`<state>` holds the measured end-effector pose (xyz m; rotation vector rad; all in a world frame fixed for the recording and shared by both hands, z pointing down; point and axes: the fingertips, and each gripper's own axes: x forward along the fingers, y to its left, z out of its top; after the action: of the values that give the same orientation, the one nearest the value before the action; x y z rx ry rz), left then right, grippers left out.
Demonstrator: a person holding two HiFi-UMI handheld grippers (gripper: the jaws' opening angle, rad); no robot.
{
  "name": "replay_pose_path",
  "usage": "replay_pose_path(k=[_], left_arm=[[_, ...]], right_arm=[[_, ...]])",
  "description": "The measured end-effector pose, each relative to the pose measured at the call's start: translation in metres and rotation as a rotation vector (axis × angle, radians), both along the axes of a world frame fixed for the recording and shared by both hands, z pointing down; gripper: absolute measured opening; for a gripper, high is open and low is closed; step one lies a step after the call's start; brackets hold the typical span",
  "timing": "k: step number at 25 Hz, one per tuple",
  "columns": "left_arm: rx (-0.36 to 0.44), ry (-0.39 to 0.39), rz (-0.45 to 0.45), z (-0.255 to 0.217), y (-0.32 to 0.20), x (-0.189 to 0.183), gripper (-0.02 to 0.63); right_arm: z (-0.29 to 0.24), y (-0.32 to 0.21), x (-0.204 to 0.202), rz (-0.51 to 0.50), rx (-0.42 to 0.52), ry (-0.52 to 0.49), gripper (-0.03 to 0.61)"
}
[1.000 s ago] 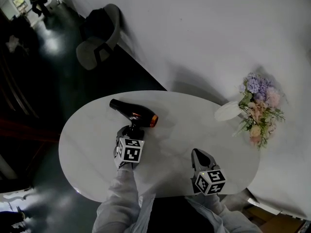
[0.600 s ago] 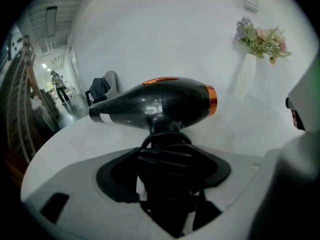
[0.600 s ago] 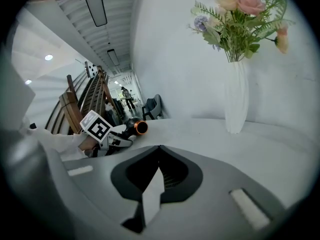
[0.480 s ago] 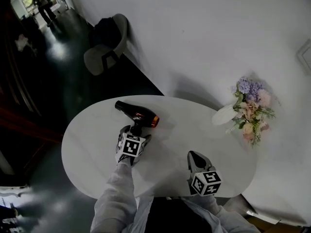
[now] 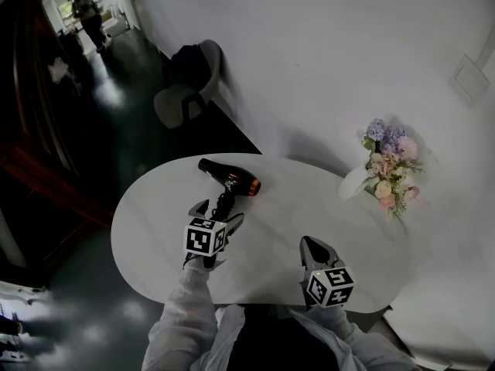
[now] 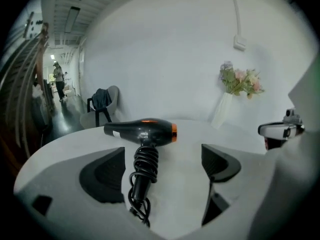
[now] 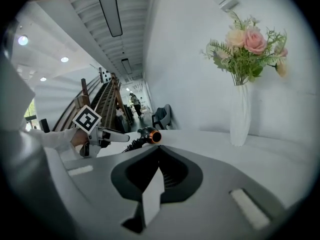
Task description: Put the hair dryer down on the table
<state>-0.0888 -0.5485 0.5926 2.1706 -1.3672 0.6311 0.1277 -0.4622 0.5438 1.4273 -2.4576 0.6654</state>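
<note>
Hair dryer (image 5: 229, 180) down on the white table (image 5: 155, 234), left gripper (image 5: 220, 212) letting go!

Far left, a person (image 5: 89, 18) stands in the dark corridor, and a chair (image 5: 189, 91) sits against the wall. On the table, the left gripper's jaws are opening. The dryer's cord-wrapped handle lies between them, and neither pad touches it. The black dryer lies on its side on the tabletop, its orange-ringed nozzle pointing right and its handle towards the person. Over to the right gripper (image 5: 312, 243): it hovers near the table's front edge, well apart from the dryer, jaws pressed together on nothing. At the far right, a white vase of flowers (image 5: 387, 165) stands by the table's back edge.
</note>
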Motion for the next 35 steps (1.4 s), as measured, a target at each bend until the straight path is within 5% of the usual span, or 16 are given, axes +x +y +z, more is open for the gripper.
replay_pose_path(k=[12, 15, 24, 35], left_arm=[[0.170, 0.136, -0.080, -0.078, 0.089, 0.017, 0.240], [0.210, 0.129, -0.102, -0.087, 0.113, 0.021, 0.143], [0.266, 0.071, -0.193, -0.090, 0.170, 0.010, 0.000], [0.299, 0.068, -0.171, -0.092, 0.198, 0.027, 0.000]], right_arm=[[-0.035, 0.043, 0.002, -0.060, 0.087, -0.056, 0.011], [-0.041, 0.053, 0.005, -0.067, 0.099, -0.065, 0.011], [-0.049, 0.082, 0.014, -0.098, 0.133, -0.065, 0.011], [-0.051, 0.100, 0.011, -0.154, 0.150, -0.051, 0.011]])
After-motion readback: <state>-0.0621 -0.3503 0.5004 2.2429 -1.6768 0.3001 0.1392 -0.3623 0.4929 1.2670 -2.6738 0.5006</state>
